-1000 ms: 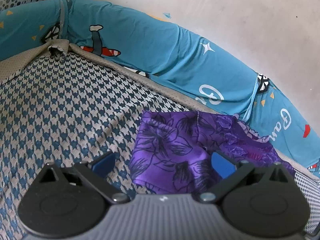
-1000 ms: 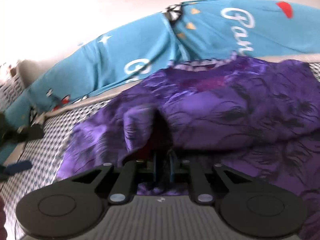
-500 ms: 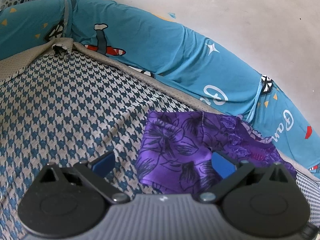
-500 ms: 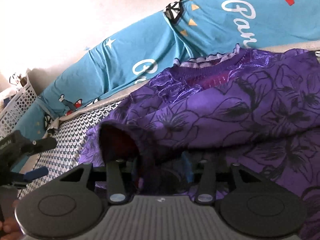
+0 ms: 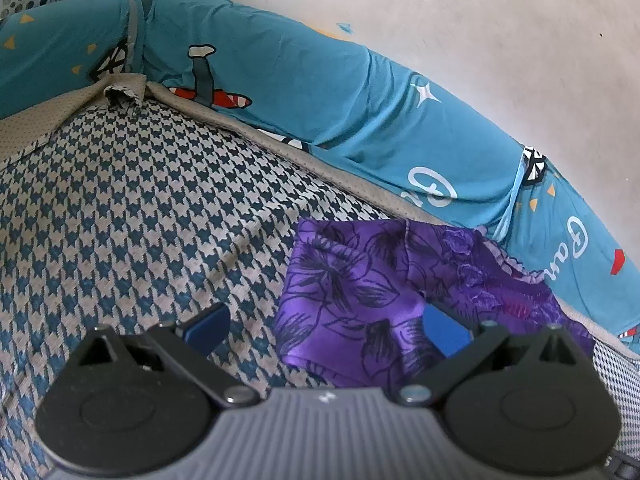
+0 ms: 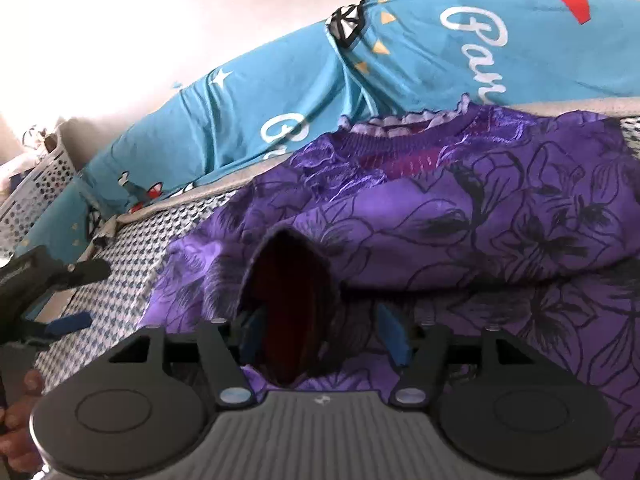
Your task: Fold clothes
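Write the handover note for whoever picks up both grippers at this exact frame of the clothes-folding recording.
Left gripper: open, holding nothing, poised over the houndstooth mattress at the purple floral garment's edge.
Right gripper: jaws opening; a fold of the garment with a dark sleeve opening lies between them, no longer pinched.
Garment lies on the mattress near the blue printed sheet, partly folded over itself.
Done: one fold appears laid.
Left: likely smooth it and finish the remaining folds.
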Motion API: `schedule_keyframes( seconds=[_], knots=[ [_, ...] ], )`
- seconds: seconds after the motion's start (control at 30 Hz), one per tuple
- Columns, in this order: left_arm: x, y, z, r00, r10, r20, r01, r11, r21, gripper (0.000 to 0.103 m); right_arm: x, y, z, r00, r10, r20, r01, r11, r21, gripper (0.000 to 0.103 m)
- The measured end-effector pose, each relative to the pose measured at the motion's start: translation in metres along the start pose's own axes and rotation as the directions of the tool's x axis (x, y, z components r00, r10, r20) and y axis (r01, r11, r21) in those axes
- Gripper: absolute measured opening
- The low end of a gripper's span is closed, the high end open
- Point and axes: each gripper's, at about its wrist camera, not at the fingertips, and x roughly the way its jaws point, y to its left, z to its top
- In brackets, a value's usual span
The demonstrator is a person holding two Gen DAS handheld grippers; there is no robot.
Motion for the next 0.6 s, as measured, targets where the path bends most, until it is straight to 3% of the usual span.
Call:
schedule_keyframes(
  seconds=[0.3, 0.43, 0.6],
  knots=[
    [0.001, 0.001, 0.001, 1.0, -0.004, -0.006, 0.004, 1.0, 0.0, 0.103, -0.009, -0.013, -0.002, 0.996, 0.083, -0.019, -0.082, 0.996, 0.024, 0.078],
    [0.002, 0.001, 0.001, 1.0, -0.007, -0.013, 0.007, 1.0, -0.007, 0.103, -0.004, -0.016, -0.006, 0.992, 0.11, -0.053, -0.108, 0.993, 0.045, 0.079],
    [0.003, 0.002, 0.0, 1.0, -0.008, -0.022, 0.008, 1.0, -0.007, 0.103, 0.0, -0.013, -0.01, 0.999, 0.004, -0.034, -0.004, 1.0, -0.004, 0.079]
  ],
)
